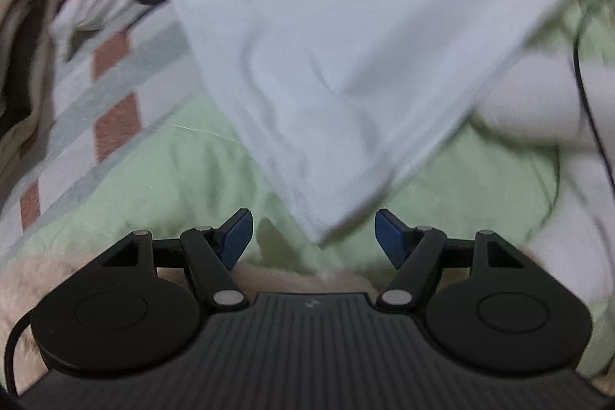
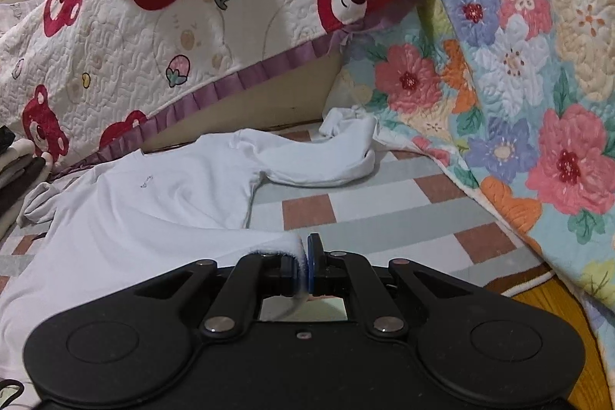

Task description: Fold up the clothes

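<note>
Left wrist view: left tool (image 1: 313,237) spread wide, holding nothing, a corner of the white shirt (image 1: 346,64) hanging just ahead of its pads, likely to be caught for a fold. Right wrist view: right tool (image 2: 303,265) pinching the shirt's hem, shirt spread over a checked sheet (image 2: 384,202); bear-print quilt (image 2: 173,37) behind, floral quilt (image 2: 519,64) at right.

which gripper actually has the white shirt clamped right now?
The right gripper: its blue pads are shut on a pinch of the white long-sleeved shirt. The left gripper is open, its pads apart, with a shirt corner hanging between them.
</note>
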Tool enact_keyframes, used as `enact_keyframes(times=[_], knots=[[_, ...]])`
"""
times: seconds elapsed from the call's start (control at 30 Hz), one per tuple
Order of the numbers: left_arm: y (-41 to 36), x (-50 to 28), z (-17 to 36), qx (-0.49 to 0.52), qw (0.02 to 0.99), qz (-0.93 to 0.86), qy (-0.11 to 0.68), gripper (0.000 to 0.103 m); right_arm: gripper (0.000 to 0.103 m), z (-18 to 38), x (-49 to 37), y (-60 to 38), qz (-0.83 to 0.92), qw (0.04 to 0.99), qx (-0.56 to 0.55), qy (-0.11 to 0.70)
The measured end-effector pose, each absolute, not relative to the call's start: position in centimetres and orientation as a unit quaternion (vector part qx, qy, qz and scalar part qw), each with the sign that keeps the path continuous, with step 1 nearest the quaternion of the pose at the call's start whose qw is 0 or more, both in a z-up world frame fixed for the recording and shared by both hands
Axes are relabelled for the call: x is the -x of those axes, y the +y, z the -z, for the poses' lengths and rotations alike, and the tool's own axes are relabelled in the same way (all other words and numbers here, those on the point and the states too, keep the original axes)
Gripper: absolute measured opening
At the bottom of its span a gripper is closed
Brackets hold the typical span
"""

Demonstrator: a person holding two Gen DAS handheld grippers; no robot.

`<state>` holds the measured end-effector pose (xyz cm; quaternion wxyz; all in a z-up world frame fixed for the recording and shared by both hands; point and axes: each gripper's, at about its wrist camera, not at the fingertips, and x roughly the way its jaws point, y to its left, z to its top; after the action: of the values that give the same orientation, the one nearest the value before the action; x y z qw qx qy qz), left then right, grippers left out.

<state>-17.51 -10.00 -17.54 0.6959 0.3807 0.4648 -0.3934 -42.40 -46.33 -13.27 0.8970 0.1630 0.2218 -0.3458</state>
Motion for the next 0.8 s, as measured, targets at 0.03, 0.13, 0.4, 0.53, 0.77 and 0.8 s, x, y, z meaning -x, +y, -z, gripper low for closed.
enact_keyframes(times=[0.03,0.13,0.4,0.53,0.77,0.8], knots=[[-10.3,17.7,17.8,-0.395,0.696,0.385,0.46,0.07,0.004,13.3,42.4,-46.4,0.345,0.897,-0.163,0.224],[-10.5,17.5,17.5,-0.392,0.717,0.367,0.445,0.067,0.005,13.5,42.5,-46.6,0.342,0.897,-0.162,0.229],[-10.2,16.8,15.5,-0.345,0.792,0.323,0.387,0.006,0.005,14.2,42.8,-46.6,0.334,0.9,-0.153,0.233],[-8.9,15.8,13.6,-0.286,0.839,0.307,0.346,0.005,0.006,15.0,42.8,-47.0,0.33,0.899,-0.161,0.239],[-2.7,14.9,6.5,-0.198,0.899,0.253,0.299,0.004,0.004,10.2,46.0,-43.7,0.282,0.929,-0.148,0.19],[-1.8,14.5,6.4,-0.189,0.9,0.246,0.308,0.004,0.004,9.8,46.4,-42.9,0.28,0.929,-0.149,0.19]])
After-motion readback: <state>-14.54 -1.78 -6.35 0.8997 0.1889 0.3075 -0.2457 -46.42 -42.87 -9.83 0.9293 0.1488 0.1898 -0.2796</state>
